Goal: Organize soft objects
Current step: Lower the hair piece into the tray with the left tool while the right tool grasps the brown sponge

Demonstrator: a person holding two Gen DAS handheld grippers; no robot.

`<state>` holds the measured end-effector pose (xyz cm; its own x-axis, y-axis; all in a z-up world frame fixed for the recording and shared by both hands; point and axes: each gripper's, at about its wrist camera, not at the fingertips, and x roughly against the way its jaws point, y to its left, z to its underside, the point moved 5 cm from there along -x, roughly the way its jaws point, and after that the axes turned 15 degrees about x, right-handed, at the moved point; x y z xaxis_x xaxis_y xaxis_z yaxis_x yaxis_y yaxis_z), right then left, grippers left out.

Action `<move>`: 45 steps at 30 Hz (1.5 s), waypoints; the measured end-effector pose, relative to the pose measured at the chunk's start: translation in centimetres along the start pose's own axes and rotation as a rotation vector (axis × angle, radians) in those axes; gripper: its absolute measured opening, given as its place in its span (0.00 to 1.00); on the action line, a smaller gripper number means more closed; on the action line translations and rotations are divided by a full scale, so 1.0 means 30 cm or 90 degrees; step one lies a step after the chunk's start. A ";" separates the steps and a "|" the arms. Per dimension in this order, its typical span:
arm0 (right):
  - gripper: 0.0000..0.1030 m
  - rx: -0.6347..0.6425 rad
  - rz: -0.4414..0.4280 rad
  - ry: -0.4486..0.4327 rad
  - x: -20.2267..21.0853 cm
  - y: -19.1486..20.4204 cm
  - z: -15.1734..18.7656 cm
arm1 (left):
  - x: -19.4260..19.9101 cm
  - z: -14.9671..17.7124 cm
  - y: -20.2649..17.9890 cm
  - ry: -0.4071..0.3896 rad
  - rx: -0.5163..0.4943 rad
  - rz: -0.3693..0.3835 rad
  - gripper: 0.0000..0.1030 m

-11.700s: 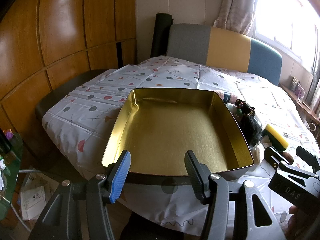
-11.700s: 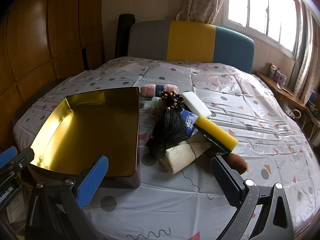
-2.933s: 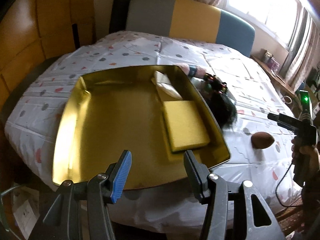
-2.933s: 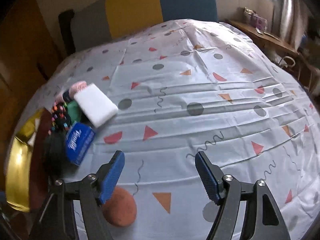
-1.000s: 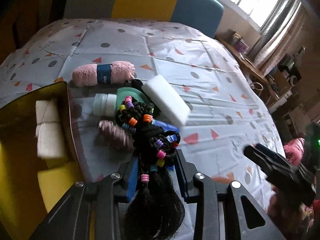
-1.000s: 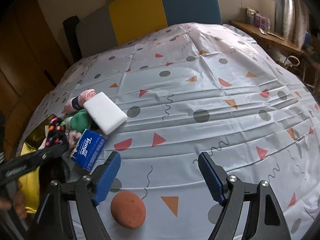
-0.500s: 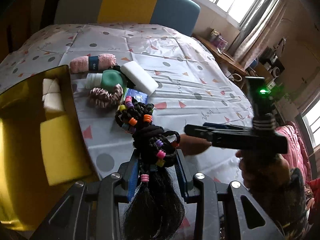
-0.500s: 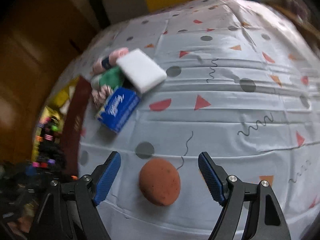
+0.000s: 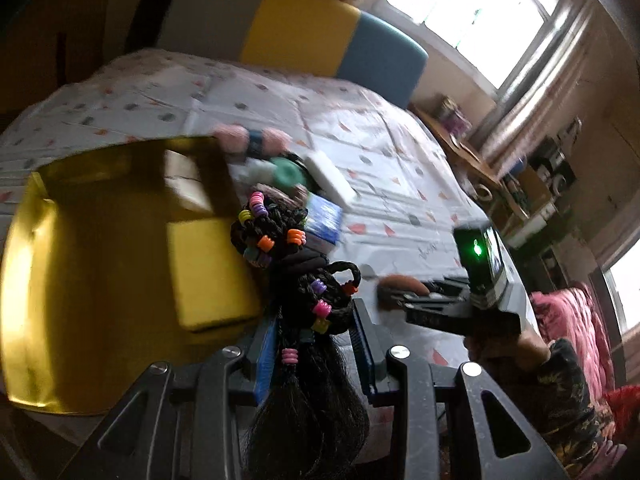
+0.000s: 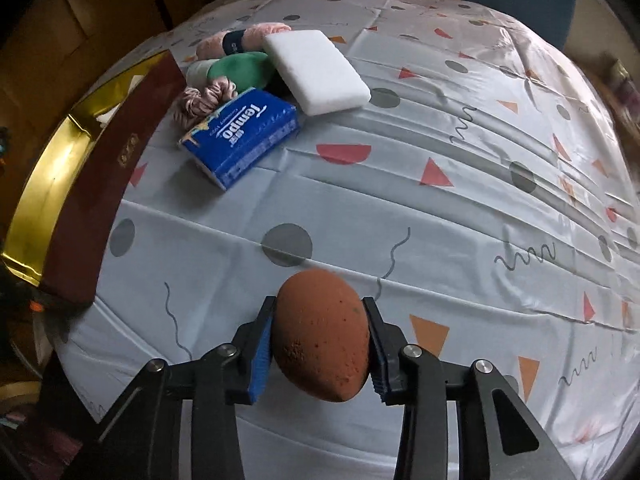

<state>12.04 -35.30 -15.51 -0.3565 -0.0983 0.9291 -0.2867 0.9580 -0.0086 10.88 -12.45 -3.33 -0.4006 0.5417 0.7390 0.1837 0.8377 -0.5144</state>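
Right gripper (image 10: 320, 344) has just closed on the brown egg-shaped sponge (image 10: 322, 332), left gripper (image 9: 314, 344) pinching the beaded black braid (image 9: 304, 288).

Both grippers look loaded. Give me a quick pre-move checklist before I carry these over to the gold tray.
1. Left gripper shut on the beaded hairpiece: ok.
2. Right gripper has just closed, pads pressing the brown sponge: ok.
3. Free floor space in the gold tray beside the yellow sponge: ok.
4. Hairpiece's loose tail clear of the tray rim: cannot tell.
5. Tissue pack and white sponge still outside the tray: not ok.
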 end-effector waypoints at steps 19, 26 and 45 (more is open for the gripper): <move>0.40 0.038 0.036 -0.009 0.003 0.032 0.006 | 0.045 -0.232 0.462 -0.066 0.109 -0.162 0.33; 0.40 0.045 0.040 -0.011 0.007 0.038 0.010 | -0.077 -0.350 0.451 -0.052 0.090 -0.171 0.33; 0.41 0.049 0.042 -0.013 0.003 0.037 0.002 | -0.174 -0.402 0.487 -0.058 0.128 -0.212 0.48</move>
<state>11.64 -34.26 -15.47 -0.3945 -0.0412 0.9180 -0.3295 0.9389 -0.0994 26.48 -2.19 -9.44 -0.4880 0.2267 0.8429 -0.1456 0.9310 -0.3346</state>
